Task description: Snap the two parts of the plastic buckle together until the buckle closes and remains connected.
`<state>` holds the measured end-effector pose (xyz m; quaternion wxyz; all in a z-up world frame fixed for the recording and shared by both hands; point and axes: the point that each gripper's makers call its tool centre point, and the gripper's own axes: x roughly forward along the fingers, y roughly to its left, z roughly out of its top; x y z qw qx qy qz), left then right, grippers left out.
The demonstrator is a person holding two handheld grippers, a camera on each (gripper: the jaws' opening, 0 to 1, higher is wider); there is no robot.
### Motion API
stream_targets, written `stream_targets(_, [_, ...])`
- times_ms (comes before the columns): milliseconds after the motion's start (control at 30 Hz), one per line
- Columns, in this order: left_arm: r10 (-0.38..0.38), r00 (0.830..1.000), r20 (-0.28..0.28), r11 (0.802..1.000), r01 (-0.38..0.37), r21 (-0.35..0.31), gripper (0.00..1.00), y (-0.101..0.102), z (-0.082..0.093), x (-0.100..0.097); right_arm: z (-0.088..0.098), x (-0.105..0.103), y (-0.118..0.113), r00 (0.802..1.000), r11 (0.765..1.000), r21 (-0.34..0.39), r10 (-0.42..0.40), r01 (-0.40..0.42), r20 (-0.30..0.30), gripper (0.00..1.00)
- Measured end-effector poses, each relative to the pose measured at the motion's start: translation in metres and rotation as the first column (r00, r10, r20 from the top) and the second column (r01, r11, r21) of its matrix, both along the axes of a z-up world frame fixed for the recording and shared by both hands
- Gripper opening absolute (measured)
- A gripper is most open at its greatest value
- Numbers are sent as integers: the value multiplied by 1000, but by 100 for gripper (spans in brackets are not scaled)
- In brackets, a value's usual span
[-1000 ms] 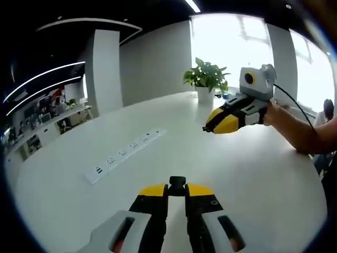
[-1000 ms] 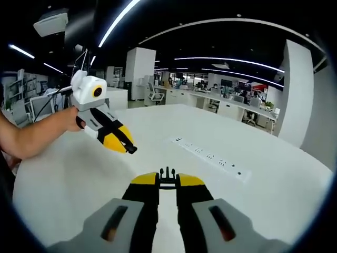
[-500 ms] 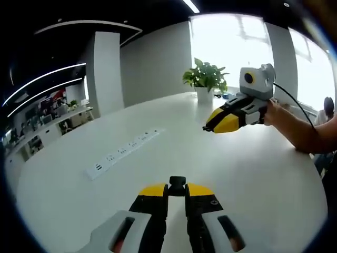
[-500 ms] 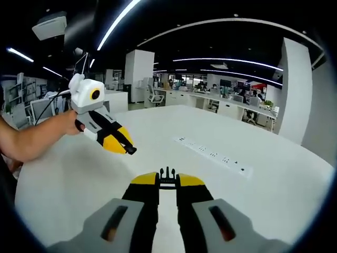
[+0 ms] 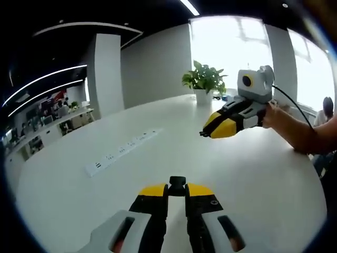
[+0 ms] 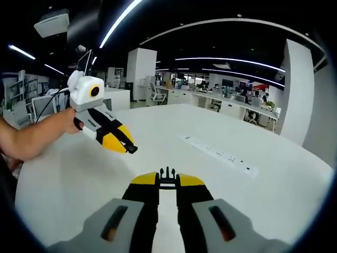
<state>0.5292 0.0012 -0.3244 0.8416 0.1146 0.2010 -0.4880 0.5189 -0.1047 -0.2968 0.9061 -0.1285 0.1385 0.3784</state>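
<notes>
Left gripper view first: the left gripper (image 5: 177, 192) has its yellow-tipped fingers (image 5: 152, 191) drawn in narrow, pinching the socket half of the buckle (image 5: 177, 183), a small black piece that pokes up just past the tips. It hangs above the white table (image 5: 253, 174), clear of the surface. Up to the right in that view the right gripper (image 5: 210, 129) is in the air, a hand (image 5: 274, 113) wrapped round its body, tips pointing toward the left. A white power strip (image 5: 122, 152) lies flat on the table, well apart from both tools, and a potted plant (image 5: 205, 79) stands at the far edge by the bright window. Over to the right gripper view: the right gripper (image 6: 167, 179) is likewise closed down narrow on the pronged half of the buckle (image 6: 167, 174), its black prongs sticking out beyond the tips. The left gripper (image 6: 124, 145) floats in from the left here, held by a hand (image 6: 68, 118), with open air between the two halves. The power strip (image 6: 218, 155) runs across the table (image 6: 79, 179) off to the right.
</notes>
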Motion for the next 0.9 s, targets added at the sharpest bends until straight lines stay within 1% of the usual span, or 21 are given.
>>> stream_targets(200, [-1, 1000, 14, 1000, 1, 15, 10, -1, 0, -5, -1, -6, -3, 1000, 1000, -3, -4, 4, 0, 10])
stream_targets(467, [-4, 1000, 0, 1000, 4, 24, 10, 3, -7, -12, -3, -11, -6, 1000, 1000, 1, -9, 9, -2, 10])
stream_targets(667, [-3, 1000, 1, 1000, 3, 17, 10, 4, -6, -19, -4, -18, -6, 1000, 1000, -1, -10, 10, 1, 10])
stream_targets(767, [-15, 1000, 1, 1000, 15, 27, 10, 2, -8, -26, -6, -21, -6, 1000, 1000, 0, -9, 9, -1, 10])
stream_targets(900, [-16, 1000, 3, 999, 16, 30, 10, 3, -9, -28, -9, -26, -4, 1000, 1000, -9, -2, 2, -3, 10])
